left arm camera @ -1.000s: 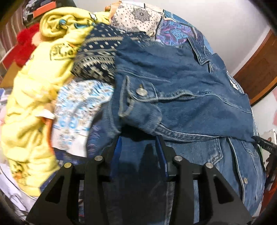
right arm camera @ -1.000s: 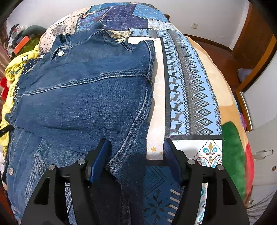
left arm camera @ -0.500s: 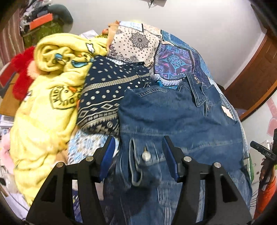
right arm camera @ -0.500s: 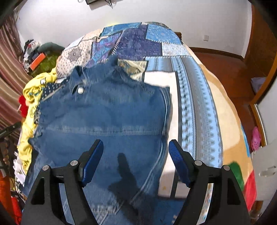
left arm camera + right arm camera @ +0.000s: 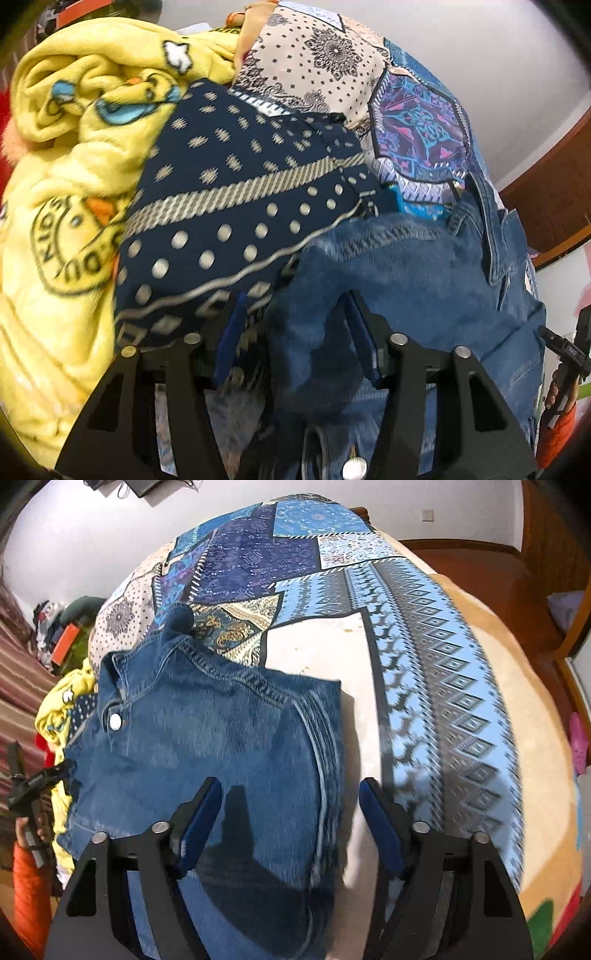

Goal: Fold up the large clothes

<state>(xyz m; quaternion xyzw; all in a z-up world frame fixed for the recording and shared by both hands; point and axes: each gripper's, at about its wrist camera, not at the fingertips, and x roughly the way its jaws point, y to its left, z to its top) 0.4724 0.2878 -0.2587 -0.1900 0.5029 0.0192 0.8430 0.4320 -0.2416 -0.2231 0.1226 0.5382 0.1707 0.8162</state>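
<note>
Closest to you, your left gripper (image 5: 295, 332) has its blue pads (image 5: 231, 339) set fairly narrow and the jaws are closing, with a bunched fold of the denim jacket (image 5: 406, 288) and the edge of a navy dotted garment (image 5: 236, 206) lying between them; the blur makes it hard to tell whether the pads press on the cloth yet. Your right gripper (image 5: 290, 812) stands wider, its jaws also closing, and its fingers (image 5: 199, 816) straddle the jacket's right-hand hem with open space on either side, so nothing is pinched there.

The denim jacket (image 5: 207, 746) lies spread on the bed, collar away from you, with a metal snap button (image 5: 115, 722) showing near its left edge. Its right side rests on a cream panel of the patchwork bedspread (image 5: 436, 657).

Just beside the jacket on the left, the navy dotted garment overlaps its edge. Beyond that sits a heap of yellow fleece (image 5: 74, 155) with cartoon prints. Farther off, the bedspread's cream and purple patches (image 5: 417, 122) run up toward the white wall (image 5: 498, 55)
</note>
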